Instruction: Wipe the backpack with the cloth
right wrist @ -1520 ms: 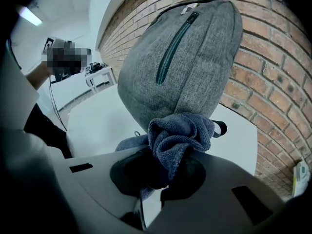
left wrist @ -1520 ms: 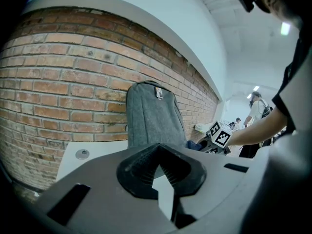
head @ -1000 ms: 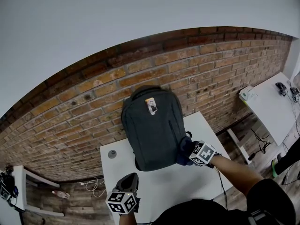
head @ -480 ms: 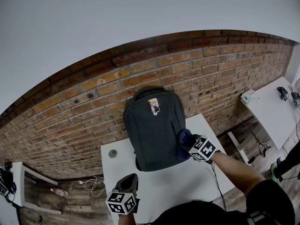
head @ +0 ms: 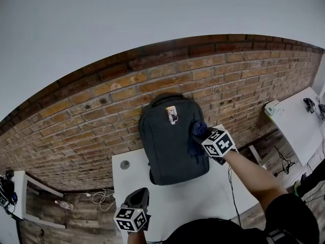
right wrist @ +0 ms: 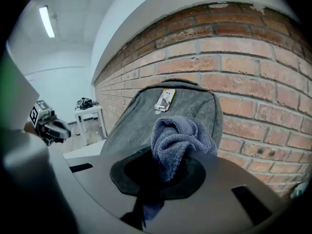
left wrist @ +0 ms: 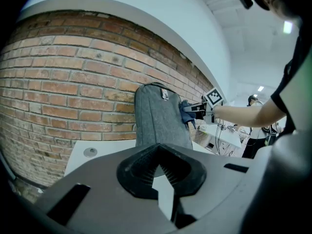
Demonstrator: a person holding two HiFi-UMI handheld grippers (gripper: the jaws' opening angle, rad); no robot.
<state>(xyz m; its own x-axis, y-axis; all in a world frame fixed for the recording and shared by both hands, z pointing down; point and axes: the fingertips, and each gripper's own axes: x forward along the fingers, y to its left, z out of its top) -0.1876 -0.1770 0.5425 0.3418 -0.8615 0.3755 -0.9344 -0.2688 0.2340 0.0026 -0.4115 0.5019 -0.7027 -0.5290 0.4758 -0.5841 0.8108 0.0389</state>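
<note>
A dark grey backpack (head: 170, 141) stands upright on the white table (head: 203, 197), leaning against the brick wall. A small tag (head: 172, 115) hangs near its top. My right gripper (head: 204, 135) is shut on a bunched blue-grey cloth (head: 198, 131), which presses against the backpack's upper right side. In the right gripper view the cloth (right wrist: 178, 138) bulges out of the jaws just before the backpack (right wrist: 139, 121). My left gripper (head: 139, 196) hovers over the table's front edge, apart from the backpack, jaws together and holding nothing. The left gripper view shows the backpack (left wrist: 161, 118) and cloth (left wrist: 186, 112) from its left.
A small round disc (head: 125, 164) lies on the table left of the backpack. The brick wall (head: 91, 116) runs right behind it. Another white table (head: 294, 121) with items stands at the right. Cables (head: 101, 197) trail on the wooden floor at the left.
My right gripper has slid the cloth up the backpack's right side, from near the bottom to the upper part. The left gripper has stayed put.
</note>
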